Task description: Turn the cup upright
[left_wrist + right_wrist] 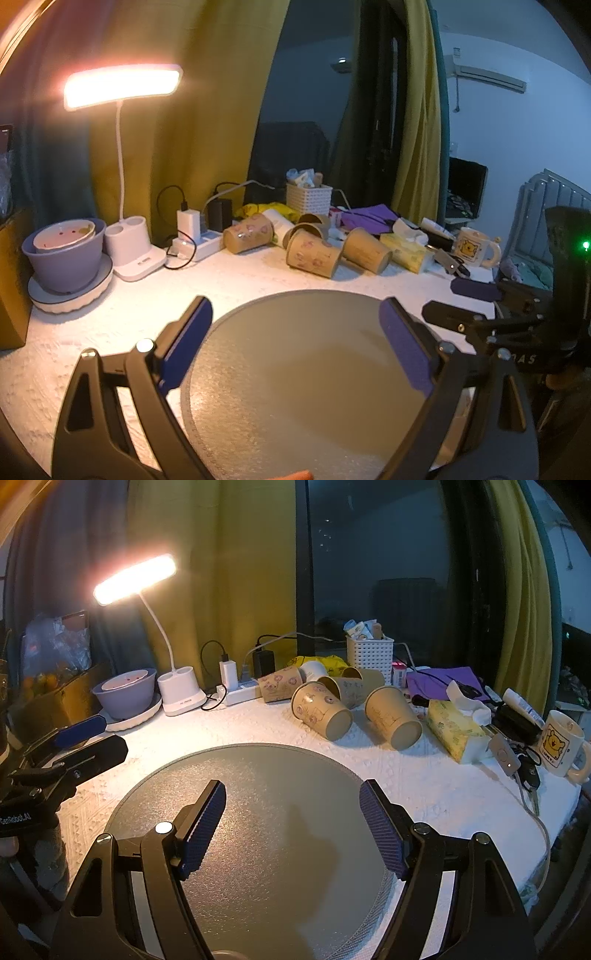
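Several brown paper cups lie on their sides at the back of the white table; the nearest ones are a patterned cup (322,712) and a plain one (393,718), which also show in the left wrist view as the patterned cup (313,254) and the plain cup (366,250). A round grey mat (266,812) lies in front of them, bare. My left gripper (295,343) is open and empty over the mat (306,373). My right gripper (293,823) is open and empty over the mat, well short of the cups.
A lit desk lamp (136,578) with white base, a purple bowl (125,698), a power strip (240,692), a white basket (369,653), a tissue pack (456,731), keys (517,764) and a bear mug (561,744) crowd the back and right. The right gripper shows at right in the left wrist view (476,302).
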Action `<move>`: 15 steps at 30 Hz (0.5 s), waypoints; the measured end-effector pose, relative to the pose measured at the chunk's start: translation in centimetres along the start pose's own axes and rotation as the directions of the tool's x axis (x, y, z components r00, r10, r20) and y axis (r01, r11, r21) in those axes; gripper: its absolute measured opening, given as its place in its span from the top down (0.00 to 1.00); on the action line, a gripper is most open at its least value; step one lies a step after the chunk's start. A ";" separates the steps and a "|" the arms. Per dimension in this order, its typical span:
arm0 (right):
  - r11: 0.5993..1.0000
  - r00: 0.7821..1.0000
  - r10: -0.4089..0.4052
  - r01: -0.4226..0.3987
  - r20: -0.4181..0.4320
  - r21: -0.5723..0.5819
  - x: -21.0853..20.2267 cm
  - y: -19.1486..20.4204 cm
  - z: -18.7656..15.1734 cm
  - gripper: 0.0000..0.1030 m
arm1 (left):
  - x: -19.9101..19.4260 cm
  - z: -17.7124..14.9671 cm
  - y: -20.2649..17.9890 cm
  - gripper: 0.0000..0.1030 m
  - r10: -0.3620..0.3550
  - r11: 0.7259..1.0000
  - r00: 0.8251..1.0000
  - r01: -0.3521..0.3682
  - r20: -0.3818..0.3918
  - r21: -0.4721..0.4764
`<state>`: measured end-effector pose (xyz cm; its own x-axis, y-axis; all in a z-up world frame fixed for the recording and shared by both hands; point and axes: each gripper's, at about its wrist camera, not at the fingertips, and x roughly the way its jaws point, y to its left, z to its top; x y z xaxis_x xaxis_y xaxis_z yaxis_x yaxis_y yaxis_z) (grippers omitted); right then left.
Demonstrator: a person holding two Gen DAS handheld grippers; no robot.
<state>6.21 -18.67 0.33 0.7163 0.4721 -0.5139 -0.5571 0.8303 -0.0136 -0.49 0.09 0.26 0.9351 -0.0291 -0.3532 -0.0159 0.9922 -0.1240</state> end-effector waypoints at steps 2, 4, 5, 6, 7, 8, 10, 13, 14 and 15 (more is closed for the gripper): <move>1.000 1.000 -0.001 0.001 -0.001 -0.001 0.0 0.1 0.0 0.25 | 0.1 0.0 -0.1 0.10 -0.001 1.000 1.000 0.001 -0.004 0.002; 1.000 1.000 -0.001 0.001 -0.001 0.001 0.0 0.1 0.1 0.24 | 0.1 0.0 -0.1 0.10 -0.001 1.000 1.000 0.001 -0.004 0.003; 1.000 1.000 -0.001 0.001 -0.001 0.001 0.0 0.1 0.1 0.24 | 0.1 0.0 -0.2 0.10 0.000 1.000 1.000 0.000 -0.004 0.003; 1.000 1.000 -0.001 0.001 -0.002 0.001 0.0 0.1 0.1 0.24 | 0.1 0.0 -0.2 0.10 0.000 1.000 1.000 0.000 -0.005 0.003; 1.000 1.000 -0.001 0.001 -0.002 0.001 0.0 0.1 0.1 0.24 | 0.1 0.0 -0.2 0.10 0.000 1.000 1.000 0.000 -0.005 0.004; 1.000 1.000 -0.001 0.001 -0.001 0.001 0.0 0.1 0.1 0.24 | 0.1 0.0 -0.2 0.10 -0.001 1.000 1.000 0.001 -0.005 0.004; 1.000 1.000 0.000 0.000 -0.001 0.001 0.0 0.1 0.1 0.24 | 0.1 0.0 -0.2 0.10 -0.002 1.000 1.000 0.002 -0.005 0.005; 1.000 1.000 0.000 0.000 -0.002 0.001 0.0 0.1 0.1 0.25 | 0.2 0.0 -0.2 0.10 -0.001 1.000 1.000 0.001 -0.005 0.002; 1.000 1.000 0.000 0.000 -0.001 0.001 0.0 0.1 0.1 0.25 | 0.2 0.0 -0.2 0.10 -0.001 1.000 1.000 0.001 -0.005 0.002; 1.000 1.000 0.001 -0.001 -0.002 0.000 0.0 0.1 0.1 0.24 | 0.2 0.0 -0.2 0.10 0.000 1.000 1.000 0.000 -0.005 0.002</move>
<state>6.15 -18.58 0.42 0.7152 0.4721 -0.5153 -0.5573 0.8302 -0.0130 -0.28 -0.14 0.22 0.9333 -0.0300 -0.3578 -0.0148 0.9924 -0.1220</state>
